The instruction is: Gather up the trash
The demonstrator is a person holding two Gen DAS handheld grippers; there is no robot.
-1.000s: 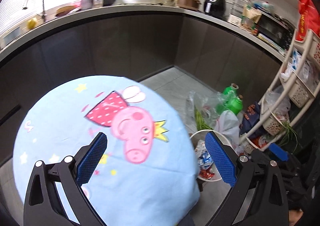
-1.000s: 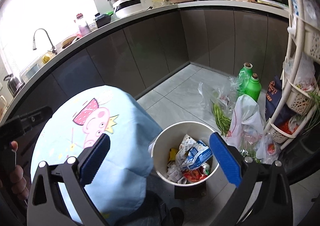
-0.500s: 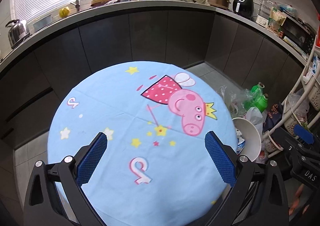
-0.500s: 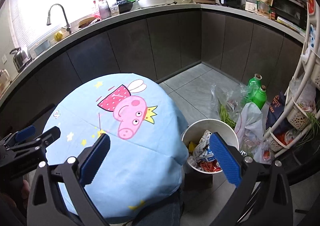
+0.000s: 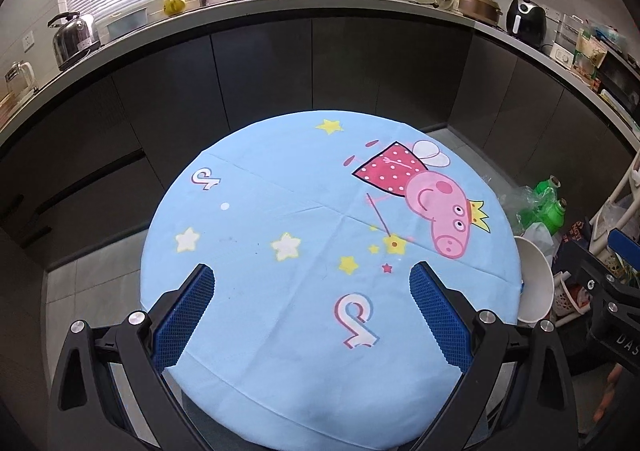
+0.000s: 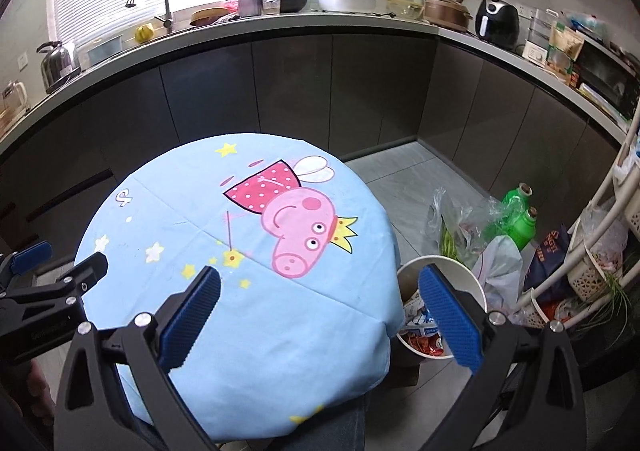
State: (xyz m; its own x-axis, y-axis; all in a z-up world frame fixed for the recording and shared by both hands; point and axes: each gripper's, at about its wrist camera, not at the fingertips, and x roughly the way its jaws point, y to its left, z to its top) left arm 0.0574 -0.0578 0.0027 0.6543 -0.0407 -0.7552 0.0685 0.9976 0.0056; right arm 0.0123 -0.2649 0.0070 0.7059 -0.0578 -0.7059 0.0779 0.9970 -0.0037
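Here, both claws were spread wide and held nothing: the left claw (image 5: 312, 305) and the right claw (image 6: 320, 309) each hovered above the round tabletop (image 5: 280, 331), whose light-blue cartoon-pig cloth (image 6: 248, 311) carried no visible litter. The collected trash (image 6: 420, 331), mostly crumpled wrappers, lay inside the white bin (image 6: 472, 283) standing on the floor just beside the tabletop's right edge. Judged risks: the cloth hung loose over the rim, so a low claw pass could snag it and drag it off. The bin stood close to plastic bags (image 6: 472, 227) and green bottles (image 6: 520, 219); a careless reach could tip it and spill its contents. Whether further trash remained could not be told.
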